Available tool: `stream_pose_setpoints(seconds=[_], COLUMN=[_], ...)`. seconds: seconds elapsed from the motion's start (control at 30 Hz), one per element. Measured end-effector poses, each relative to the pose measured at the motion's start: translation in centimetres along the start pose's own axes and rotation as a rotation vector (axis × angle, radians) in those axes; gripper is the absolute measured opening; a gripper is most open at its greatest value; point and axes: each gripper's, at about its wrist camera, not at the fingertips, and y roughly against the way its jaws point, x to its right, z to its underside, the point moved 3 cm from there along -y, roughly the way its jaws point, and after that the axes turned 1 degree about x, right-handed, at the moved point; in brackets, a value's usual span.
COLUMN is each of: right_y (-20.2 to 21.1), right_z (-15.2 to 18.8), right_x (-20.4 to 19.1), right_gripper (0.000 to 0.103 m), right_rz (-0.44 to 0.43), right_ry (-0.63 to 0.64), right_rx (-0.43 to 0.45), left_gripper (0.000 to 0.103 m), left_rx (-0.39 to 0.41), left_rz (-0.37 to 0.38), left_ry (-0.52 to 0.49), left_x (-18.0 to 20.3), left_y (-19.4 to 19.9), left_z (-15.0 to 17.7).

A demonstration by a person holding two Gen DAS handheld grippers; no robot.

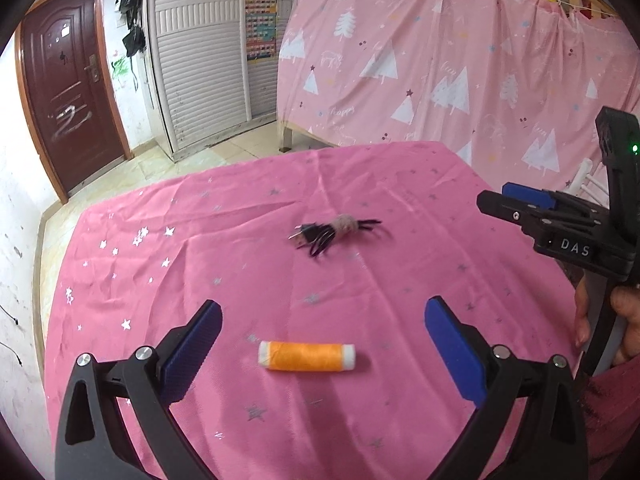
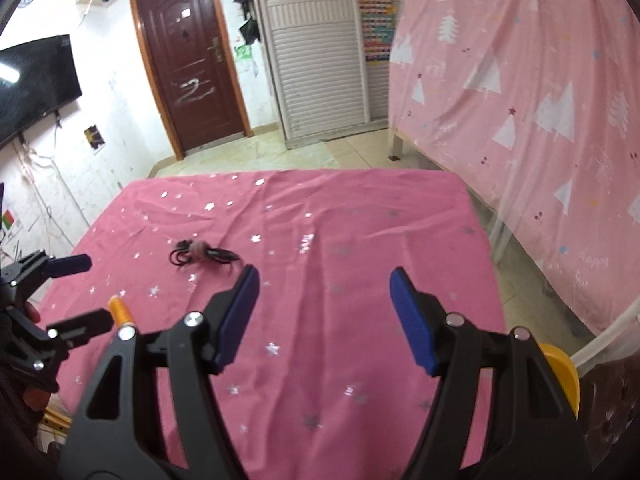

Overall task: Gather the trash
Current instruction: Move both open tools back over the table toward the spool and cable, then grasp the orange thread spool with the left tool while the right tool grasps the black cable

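An orange thread spool (image 1: 307, 356) lies on its side on the pink star-print tablecloth (image 1: 240, 264), between the wide-open fingers of my left gripper (image 1: 323, 318), which hovers just above it and is empty. A bundled black USB cable (image 1: 334, 230) wrapped with a tan band lies farther out near the table's middle. In the right wrist view the spool (image 2: 120, 311) sits at the left, by the left gripper (image 2: 80, 292); the cable (image 2: 200, 254) lies ahead left. My right gripper (image 2: 324, 286) is open and empty above the cloth. It also shows in the left wrist view (image 1: 516, 200).
A pink tree-print curtain (image 1: 460, 60) hangs behind and to the right of the table. A brown door (image 2: 188, 60) and white louvred cabinet (image 2: 316, 48) stand across the tiled floor. A yellow object (image 2: 560, 376) sits at the table's right edge.
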Motion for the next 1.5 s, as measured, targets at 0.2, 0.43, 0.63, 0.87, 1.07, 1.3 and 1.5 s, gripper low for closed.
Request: stream_pose_setpoints(seconds=[0.2,0.43,0.63,0.87,1.07,1.3,1.5], right_y=[-0.9,-2.2,-3.0,-3.6,-3.9,-4.3,-5.3], right_z=[-0.3,-0.3,-0.5,-0.8,-1.1,-1.0,-0.8], right_x=[-1.5,-2.6,-3.6,-4.6,-5.6,-6.6,-8.1], right_gripper=[0.075,0.075,0.075,0.075,0.075,0.075,0.075], right_rz=[-0.014,-0.022,-0.032,-0.042,-0.054,-0.070,-0.115], right_ry=[0.024,0.048,0.064,0.082,0.096,0.115,0.151], right_rx=[-0.015,-0.041,-0.050,-0.056,-0.056,-0.065,-0.090], left_gripper=[0.095,0.095,0.095,0.095,0.081,0.051,0.051], left_rx=[-0.020,-0.039,-0.049,-0.058,-0.110,-0.080,-0.074], left_rz=[0.007,0.029,0.052,0.051,0.045,0.006,0.006], left_ry=[0.008,-0.013,-0.026,-0.022,-0.036,-0.078,-0.013], left_x=[-0.8,-1.0,-0.7,-0.7,-0.5,-0.2,-2.1], left_y=[-0.7,-1.6,-2.0,-2.6,-3.5,-3.1,-2.4], left_z=[0.8,1.3,1.7,1.8,2.2,2.4,2.6])
